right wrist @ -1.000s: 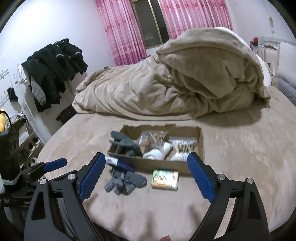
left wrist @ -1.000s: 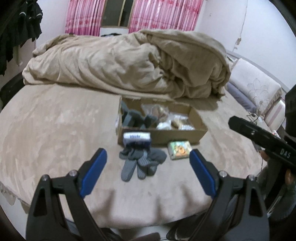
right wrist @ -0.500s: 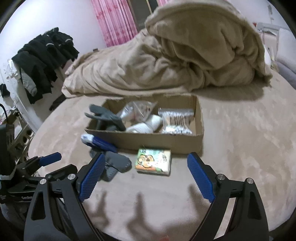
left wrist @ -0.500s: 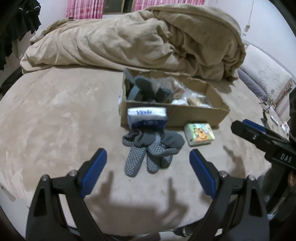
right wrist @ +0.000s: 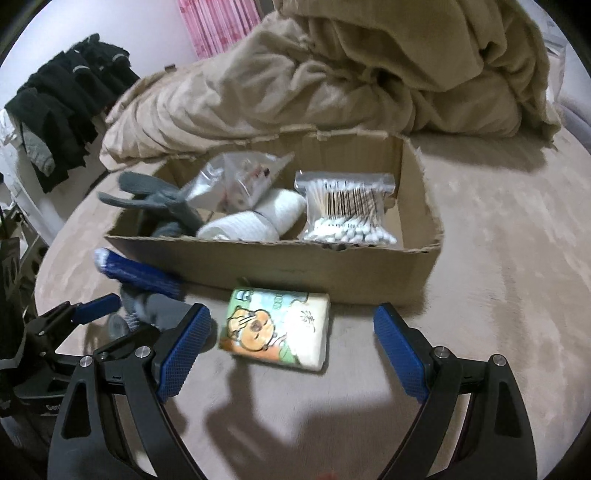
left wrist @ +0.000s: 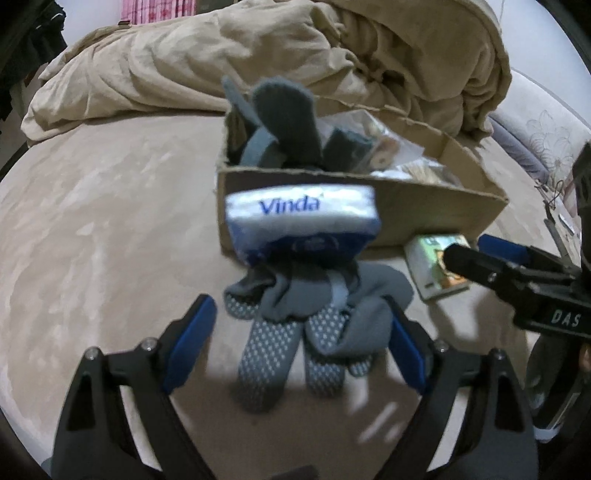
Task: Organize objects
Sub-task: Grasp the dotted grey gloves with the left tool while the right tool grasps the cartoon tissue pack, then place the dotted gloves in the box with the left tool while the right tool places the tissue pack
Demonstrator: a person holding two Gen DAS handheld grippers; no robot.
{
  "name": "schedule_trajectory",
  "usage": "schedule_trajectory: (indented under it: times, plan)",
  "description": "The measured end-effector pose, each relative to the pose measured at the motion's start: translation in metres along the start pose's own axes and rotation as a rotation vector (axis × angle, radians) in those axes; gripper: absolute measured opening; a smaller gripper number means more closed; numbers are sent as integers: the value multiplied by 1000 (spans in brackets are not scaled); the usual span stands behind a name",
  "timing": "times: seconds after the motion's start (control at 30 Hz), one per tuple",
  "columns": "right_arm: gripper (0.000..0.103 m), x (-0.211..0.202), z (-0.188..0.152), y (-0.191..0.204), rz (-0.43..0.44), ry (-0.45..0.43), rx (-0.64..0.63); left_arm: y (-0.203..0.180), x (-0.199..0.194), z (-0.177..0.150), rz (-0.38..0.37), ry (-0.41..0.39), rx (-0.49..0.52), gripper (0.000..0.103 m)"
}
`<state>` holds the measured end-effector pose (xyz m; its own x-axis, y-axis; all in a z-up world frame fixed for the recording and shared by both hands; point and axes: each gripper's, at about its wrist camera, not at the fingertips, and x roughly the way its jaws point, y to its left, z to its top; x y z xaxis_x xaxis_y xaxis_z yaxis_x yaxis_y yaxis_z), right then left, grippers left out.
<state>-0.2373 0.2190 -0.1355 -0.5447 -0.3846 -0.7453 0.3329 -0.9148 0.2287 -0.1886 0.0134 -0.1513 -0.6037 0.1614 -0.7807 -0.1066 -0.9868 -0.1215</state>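
The left gripper (left wrist: pixel 301 341) is wide open and holds nothing. Its blue pads (left wrist: pixel 192 341) sit on each side of the gray socks (left wrist: pixel 314 314), but do not touch them. The socks lie on the tan bed (left wrist: pixel 110 221) with their dotted soles up. Their far end is tucked under a blue and white tissue pack (left wrist: pixel 301 218) that says Vinda. That pack leans on the front wall of the box (left wrist: pixel 424 214).

The right gripper (right wrist: pixel 291 349) is wide open too and holds nothing. Between its blue pads (right wrist: pixel 400 354), and just past them, lies a small pack (right wrist: pixel 275 328) with a cartoon dog on it. It lies flat on the bed, just in front of the box and a bit crooked. The pads are near it but do not touch it.

To the left of the dog pack is the blue tissue pack again, with the socks under it.

The box is open on top. In its left end is a gray glove (right wrist: pixel 155 201) that sticks up over the edge. Next to it is a clear bag (right wrist: pixel 236 181) and a white roll (right wrist: pixel 258 219). At the right end is a bag of cotton swabs (right wrist: pixel 347 210).

Behind the box is a big tan blanket (right wrist: pixel 351 74) in a heap. Past it are pink curtains (right wrist: pixel 218 26). Dark clothes (right wrist: pixel 62 99) hang on the far left.
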Motion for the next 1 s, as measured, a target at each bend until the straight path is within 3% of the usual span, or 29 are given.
schedule_trajectory:
  times: [0.07, 0.13, 0.17, 0.2, 0.23, 0.33, 1.0]
  plan:
    - [92, 10, 0, 0, 3, 25, 3, 0, 3, 1, -2, -8, 4, 87]
    - [92, 17, -2, 3, 7, 43, -6, -1, 7, 2, -10, -14, 13, 74]
    - [89, 18, -2, 5, 2, 43, -11, -3, 8, 3, -14, -14, 17, 69]
    - [82, 19, -3, 5, 3, 39, -10, -5, 7, 3, -25, -17, 27, 57]
    - [72, 19, -3, 5, 19, 44, -2, -9, 5, 2, -23, -18, 38, 54]
    - [71, 15, -2, 6, 23, 55, 6, -16, -1, 1, -26, -27, 64, 44]
    - [71, -93, -8, 16, 32, -63, 15, -28, -110, -8, -92, -118, 41, 42]
